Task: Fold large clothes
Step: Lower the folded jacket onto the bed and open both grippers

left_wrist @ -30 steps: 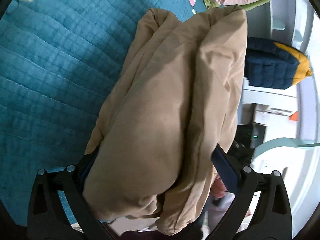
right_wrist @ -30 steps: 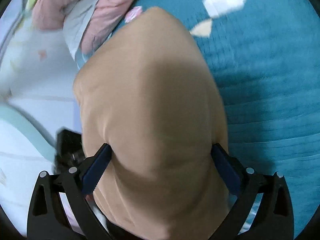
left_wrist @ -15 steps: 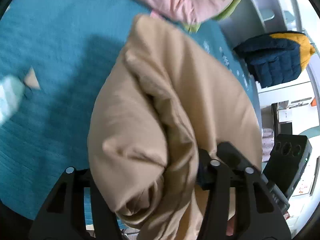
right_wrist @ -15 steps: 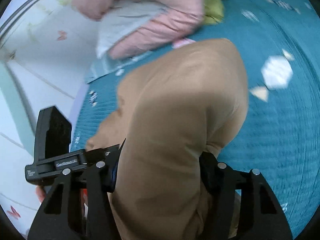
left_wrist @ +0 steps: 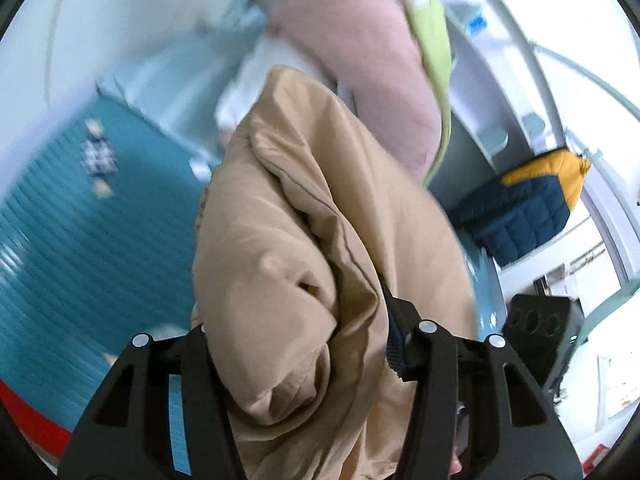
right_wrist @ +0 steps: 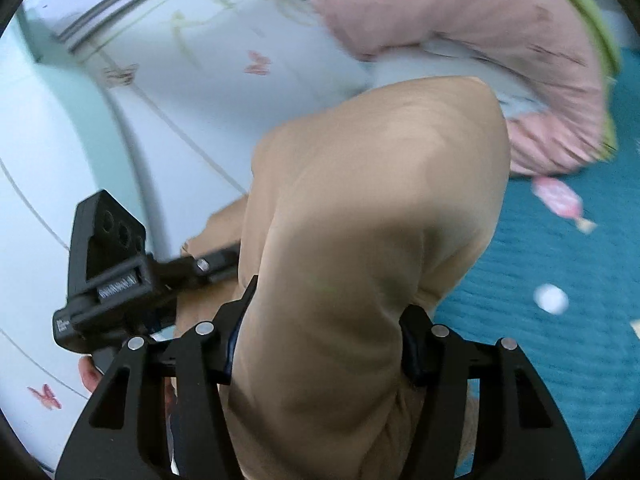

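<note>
Left wrist view was taken up, at its left side, by a teal quilted bedspread (left_wrist: 92, 248), ribbed with stitched rows and marked with a few small pale patches, while pale walls and white shelving were seen curving around the top and right. A pink quilt (left_wrist: 360, 52) with a lime-green edge was heaped at the far end of the bedspread, and a navy and yellow padded jacket (left_wrist: 532, 204) was seen on a ledge at the right. In the right wrist view the same bedspread (right_wrist: 560, 248) was shown at the right, the pink quilt (right_wrist: 500, 28) above it, and a pale wall (right_wrist: 168, 92) printed with small butterflies at the left. The tan garment (left_wrist: 304, 240) was bunched into a thick roll and held up clear of the bedspread. The left gripper (left_wrist: 298, 340) was clamped on one end of it, the cloth bulging between the part-closed jaws. The right gripper (right_wrist: 320, 340), its jaws just drawn in a little further, was pinched on the other end (right_wrist: 360, 220). The left gripper (right_wrist: 120, 276) was also seen beside it, close by.
</note>
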A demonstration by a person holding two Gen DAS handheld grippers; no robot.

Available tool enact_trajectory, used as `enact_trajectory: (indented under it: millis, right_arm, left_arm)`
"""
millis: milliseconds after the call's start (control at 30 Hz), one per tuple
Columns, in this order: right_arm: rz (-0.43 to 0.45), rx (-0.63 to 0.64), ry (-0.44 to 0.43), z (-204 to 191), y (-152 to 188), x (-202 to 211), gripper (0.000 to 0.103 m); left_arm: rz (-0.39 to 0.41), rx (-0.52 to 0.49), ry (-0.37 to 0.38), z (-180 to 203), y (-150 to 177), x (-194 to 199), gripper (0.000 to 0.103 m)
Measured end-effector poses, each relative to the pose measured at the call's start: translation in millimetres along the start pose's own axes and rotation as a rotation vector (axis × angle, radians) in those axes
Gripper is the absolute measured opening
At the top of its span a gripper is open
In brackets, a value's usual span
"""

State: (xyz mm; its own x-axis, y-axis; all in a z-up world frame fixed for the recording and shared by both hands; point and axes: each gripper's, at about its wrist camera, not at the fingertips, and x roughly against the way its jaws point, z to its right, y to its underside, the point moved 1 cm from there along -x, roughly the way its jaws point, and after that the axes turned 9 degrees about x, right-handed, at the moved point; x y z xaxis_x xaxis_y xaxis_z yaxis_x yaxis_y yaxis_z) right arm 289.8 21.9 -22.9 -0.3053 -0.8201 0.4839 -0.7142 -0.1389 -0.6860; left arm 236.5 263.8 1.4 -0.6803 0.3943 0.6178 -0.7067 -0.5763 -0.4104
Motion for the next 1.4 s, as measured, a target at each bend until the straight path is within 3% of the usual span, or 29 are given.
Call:
enact_trajectory:
  millis: [133, 167, 200, 233, 267, 300, 333, 367, 400, 467, 567, 633, 700, 733, 767, 800, 867, 933, 1000, 1033, 1133, 1233, 1267, 1333, 1367, 1400]
  right_arm:
    - [0.020, 0.006, -0.065, -23, -13, -43, 0.057]
    - [0.017, 0.007, -0.048, -21, -13, -58, 0.066]
    - [-0.006, 0.017, -0.003, -17, -9, -76, 0.073]
    - [-0.053, 0.030, 0.081, -8, -2, -96, 0.084]
    - [-0.107, 0.028, 0.154, 0, 6, -112, 0.085]
    - [-0.232, 0.011, 0.241, 15, 23, -137, 0.085]
    - [-0.315, -0.007, 0.270, 23, 33, -150, 0.085]
    - [-0.380, -0.029, 0.281, 33, 45, -159, 0.085]
    - [-0.394, -0.039, 0.299, 42, 58, -159, 0.085]
    - [-0.336, -0.020, 0.350, 47, 67, -147, 0.085]
    - [-0.297, 0.061, 0.379, 37, 64, -135, 0.085]
    - [-0.283, 0.154, 0.424, 26, 58, -135, 0.077]
    - [-0.303, 0.225, 0.472, 22, 52, -144, 0.064]
    - [-0.331, 0.236, 0.486, 22, 54, -149, 0.051]
    - [-0.359, 0.220, 0.478, 26, 58, -154, 0.042]
    - [-0.373, 0.195, 0.460, 30, 63, -155, 0.040]
    - [-0.420, 0.120, 0.424, 36, 72, -169, 0.033]
    - [-0.455, 0.104, 0.413, 38, 77, -187, 0.032]
    - [-0.492, 0.089, 0.409, 42, 84, -208, 0.032]
    - [-0.506, 0.071, 0.403, 45, 87, -215, 0.032]
    - [-0.518, 0.081, 0.409, 43, 87, -221, 0.032]
    - [-0.504, 0.091, 0.381, 37, 80, -208, 0.034]
    - [-0.493, 0.079, 0.373, 35, 78, -201, 0.034]
    - [-0.452, 0.063, 0.349, 30, 73, -186, 0.034]
    - [-0.437, 0.067, 0.342, 27, 70, -180, 0.034]
    - [-0.427, 0.079, 0.339, 21, 68, -174, 0.034]
  left_arm:
    - [0.080, -0.058, -0.079, -11, -45, 35, 0.051]
    - [0.080, -0.057, -0.096, -22, -54, 34, 0.052]
    - [0.070, -0.058, -0.109, -35, -59, 30, 0.064]
    - [0.057, -0.068, -0.125, -51, -64, 22, 0.076]
    - [0.058, -0.066, -0.149, -64, -64, 9, 0.091]
    - [0.072, -0.030, -0.241, -90, -61, -3, 0.091]
    - [0.059, 0.026, -0.341, -118, -56, -14, 0.091]
    - [0.025, 0.082, -0.394, -142, -48, -23, 0.091]
    - [-0.012, 0.144, -0.385, -169, -37, -28, 0.091]
    - [-0.004, 0.215, -0.366, -205, -16, -24, 0.091]
    - [-0.009, 0.233, -0.373, -223, 1, -22, 0.090]
    - [-0.037, 0.176, -0.358, -218, 10, -24, 0.079]
    - [-0.048, 0.098, -0.365, -204, 12, -31, 0.061]
    - [-0.052, 0.067, -0.346, -194, 15, -34, 0.055]
    - [-0.064, 0.019, -0.300, -179, 17, -40, 0.044]
    - [-0.073, -0.007, -0.277, -168, 21, -44, 0.036]
    - [-0.110, -0.065, -0.255, -151, 26, -65, 0.028]
    - [-0.155, -0.103, -0.305, -150, 30, -94, 0.017]
    - [-0.192, -0.086, -0.421, -171, 31, -124, 0.006]
    - [-0.215, -0.027, -0.450, -191, 29, -139, 0.006]
    - [-0.215, 0.081, -0.401, -204, 20, -140, 0.006]
    - [-0.189, -0.031, -0.444, -183, 19, -130, 0.006]
    - [-0.171, -0.061, -0.457, -174, 20, -124, 0.007]
    - [-0.137, -0.082, -0.471, -161, 21, -114, 0.023]
    - [-0.120, -0.090, -0.477, -156, 21, -108, 0.051]
    - [-0.073, -0.115, -0.496, -146, 23, -101, 0.071]
